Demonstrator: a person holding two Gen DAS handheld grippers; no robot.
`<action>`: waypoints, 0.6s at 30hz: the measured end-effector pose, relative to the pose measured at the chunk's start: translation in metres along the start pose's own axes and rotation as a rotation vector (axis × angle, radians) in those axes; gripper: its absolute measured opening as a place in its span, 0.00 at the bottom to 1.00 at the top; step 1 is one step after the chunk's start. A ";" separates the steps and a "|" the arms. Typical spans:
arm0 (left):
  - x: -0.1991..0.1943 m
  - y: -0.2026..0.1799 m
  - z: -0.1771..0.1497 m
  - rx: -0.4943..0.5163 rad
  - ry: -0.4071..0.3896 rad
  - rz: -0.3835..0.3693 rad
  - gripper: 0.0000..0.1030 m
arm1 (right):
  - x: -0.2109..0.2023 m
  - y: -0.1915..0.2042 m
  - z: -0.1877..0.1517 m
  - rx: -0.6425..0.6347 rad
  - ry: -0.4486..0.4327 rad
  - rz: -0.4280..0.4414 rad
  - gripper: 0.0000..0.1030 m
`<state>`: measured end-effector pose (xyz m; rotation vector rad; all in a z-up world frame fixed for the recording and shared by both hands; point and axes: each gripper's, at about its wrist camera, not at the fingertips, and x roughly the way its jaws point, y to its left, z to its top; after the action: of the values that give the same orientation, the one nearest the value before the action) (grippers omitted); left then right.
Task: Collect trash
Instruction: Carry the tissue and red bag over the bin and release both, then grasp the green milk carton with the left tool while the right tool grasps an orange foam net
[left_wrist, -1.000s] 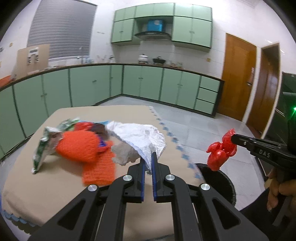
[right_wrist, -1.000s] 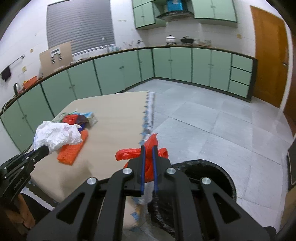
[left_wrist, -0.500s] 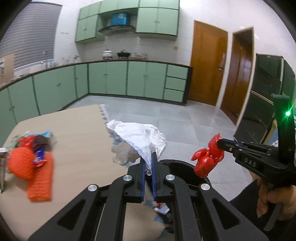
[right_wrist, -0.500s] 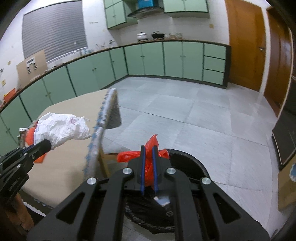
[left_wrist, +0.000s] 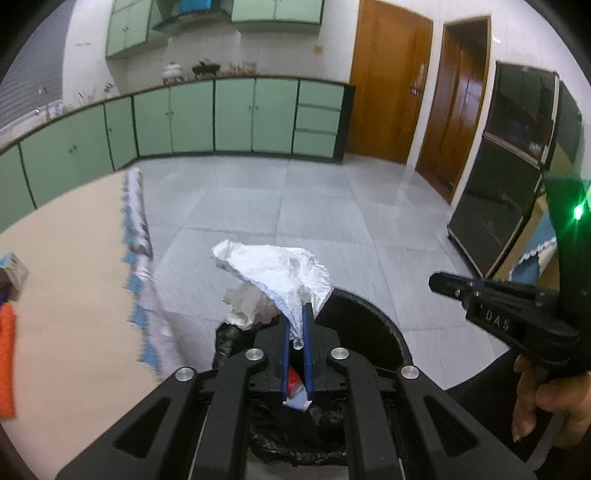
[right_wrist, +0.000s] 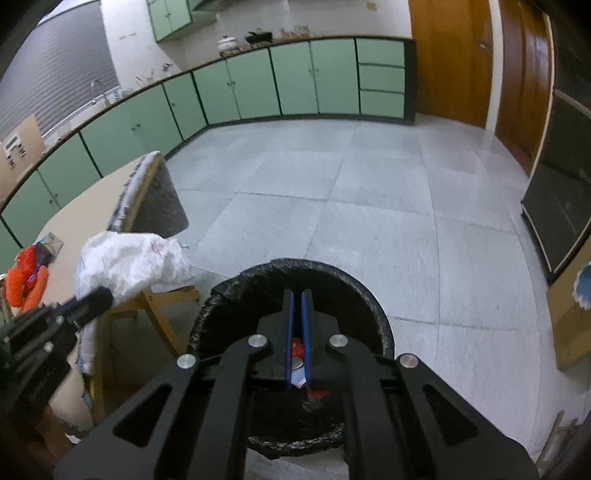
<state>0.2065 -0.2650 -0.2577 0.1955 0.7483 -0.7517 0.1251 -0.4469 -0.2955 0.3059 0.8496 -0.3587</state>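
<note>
A: Big picture first. We have the table (left_wrist: 74, 295) on our left, and the bin (right_wrist: 373, 306) with its black liner on the floor just beside it.

B: Right gripper (right_wrist: 296, 295) sits over the bin mouth. Fingers are nearly together with a thin gap, and nothing is between them.

A: Agreed. We see something red (right_wrist: 297, 345) down in the liner with a pale scrap next to it, so at least one piece looks binned.

B: Left gripper (left_wrist: 296, 310) is clamped on the white crumpled wrapper (left_wrist: 280, 269). The wrapper hangs out past the fingertips, above the near rim of the bin, not yet inside.

A: So our read: the step in hand is the drop of that wrapper. We judge it close, since it's already over the opening.

B: Still left on the table: the orange mesh pieces (right_wrist: 26, 282) and a small packet (right_wrist: 50, 243) beside them, well apart from the bin. We'd call the job roughly half done at best.

A: Any text?

B: "DAS" on the side of the right gripper in the left camera view. Packet print is too blurred to read.
</note>
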 end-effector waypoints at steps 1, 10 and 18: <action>0.009 0.000 -0.002 0.000 0.020 -0.001 0.07 | 0.003 0.000 -0.002 0.007 0.013 0.001 0.07; 0.025 0.007 -0.019 -0.018 0.055 0.021 0.38 | -0.002 -0.001 0.000 0.019 -0.017 -0.005 0.22; -0.019 0.025 -0.018 -0.054 -0.015 0.084 0.50 | -0.015 0.012 0.002 -0.015 -0.031 0.004 0.28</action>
<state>0.2045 -0.2286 -0.2606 0.1710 0.7407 -0.6514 0.1226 -0.4343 -0.2811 0.2873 0.8206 -0.3519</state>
